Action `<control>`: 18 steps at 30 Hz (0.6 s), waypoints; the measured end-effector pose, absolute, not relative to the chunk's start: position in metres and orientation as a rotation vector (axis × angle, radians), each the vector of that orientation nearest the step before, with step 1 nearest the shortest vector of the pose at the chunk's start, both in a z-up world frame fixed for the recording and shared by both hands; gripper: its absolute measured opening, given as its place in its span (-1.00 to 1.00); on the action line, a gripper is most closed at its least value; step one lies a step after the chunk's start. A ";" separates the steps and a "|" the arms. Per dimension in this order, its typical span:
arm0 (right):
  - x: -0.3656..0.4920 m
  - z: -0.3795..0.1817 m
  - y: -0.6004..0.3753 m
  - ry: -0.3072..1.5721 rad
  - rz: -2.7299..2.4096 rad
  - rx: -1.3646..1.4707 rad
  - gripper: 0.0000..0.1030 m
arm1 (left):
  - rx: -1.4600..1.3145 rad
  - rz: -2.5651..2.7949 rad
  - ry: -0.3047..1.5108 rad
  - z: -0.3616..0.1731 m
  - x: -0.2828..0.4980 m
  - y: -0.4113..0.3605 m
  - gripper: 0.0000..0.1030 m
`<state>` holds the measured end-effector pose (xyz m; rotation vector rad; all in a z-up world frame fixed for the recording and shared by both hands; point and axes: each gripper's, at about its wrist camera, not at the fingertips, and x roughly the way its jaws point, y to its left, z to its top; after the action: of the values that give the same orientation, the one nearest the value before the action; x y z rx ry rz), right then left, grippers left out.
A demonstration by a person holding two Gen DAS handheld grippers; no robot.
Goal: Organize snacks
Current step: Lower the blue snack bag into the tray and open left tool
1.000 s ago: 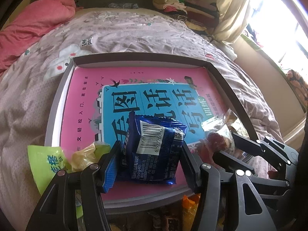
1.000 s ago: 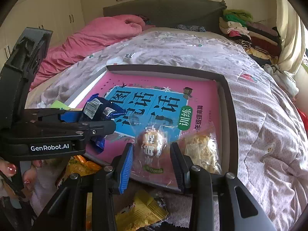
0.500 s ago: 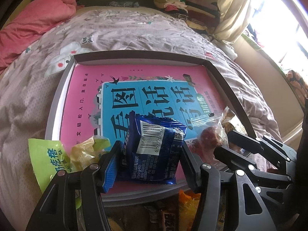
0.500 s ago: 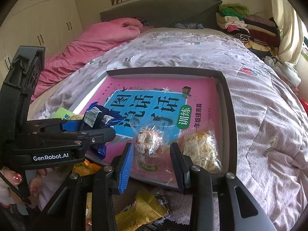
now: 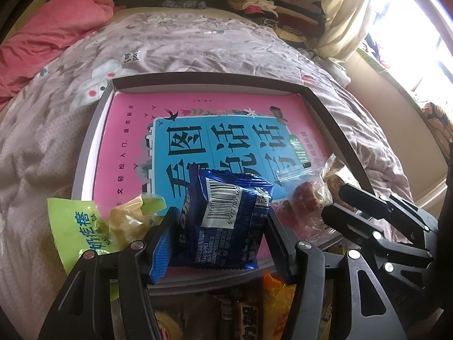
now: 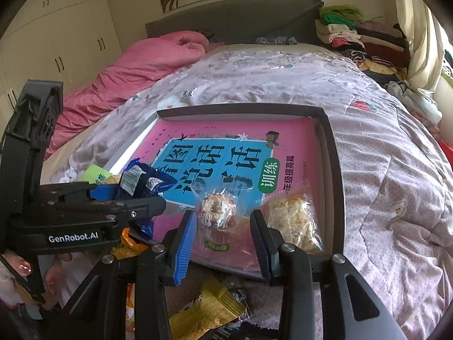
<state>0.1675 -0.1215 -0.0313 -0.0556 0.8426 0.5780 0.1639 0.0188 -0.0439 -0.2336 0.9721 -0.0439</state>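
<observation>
My left gripper is shut on a blue foil snack packet and holds it over the near edge of a grey tray lined with a pink and blue book. The packet also shows in the right wrist view. My right gripper is shut on a clear-wrapped round pastry, held over the tray's near right part; the pastry also shows in the left wrist view. A clear bag of pale crumbly snack lies in the tray's near right corner.
A green snack bag lies on the quilt left of the tray. Loose yellow and orange packets lie in front of the tray. A pink duvet and a pile of folded clothes sit at the bed's far end.
Both grippers have lifted slightly and drawn back toward me with their snacks still held. The tray looks a little farther off and more of the bed shows.
</observation>
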 end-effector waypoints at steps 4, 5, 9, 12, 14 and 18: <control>0.167 -0.030 -0.125 0.839 0.576 -0.042 -0.23 | -0.235 -0.053 0.967 -0.042 0.162 0.018 0.32; 0.167 -0.030 -0.125 0.838 0.575 -0.040 -0.23 | -0.229 -0.049 0.966 -0.041 0.162 0.018 0.32; 0.168 -0.029 -0.125 0.834 0.575 -0.035 -0.23 | -0.226 -0.044 0.958 -0.038 0.160 0.019 0.33; 0.168 -0.028 -0.126 0.828 0.577 -0.030 -0.23 | -0.223 -0.038 0.953 -0.035 0.158 0.020 0.34; 0.166 -0.026 -0.126 0.818 0.578 -0.029 -0.23 | -0.223 -0.037 0.948 -0.033 0.157 0.020 0.35; 0.165 -0.021 -0.128 0.801 0.583 -0.021 -0.23 | -0.222 -0.038 0.940 -0.028 0.154 0.019 0.37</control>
<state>0.1650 -0.1277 -0.0214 -0.0214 0.8005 0.5830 0.1545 0.0191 -0.0277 -0.2216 0.9404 -0.0380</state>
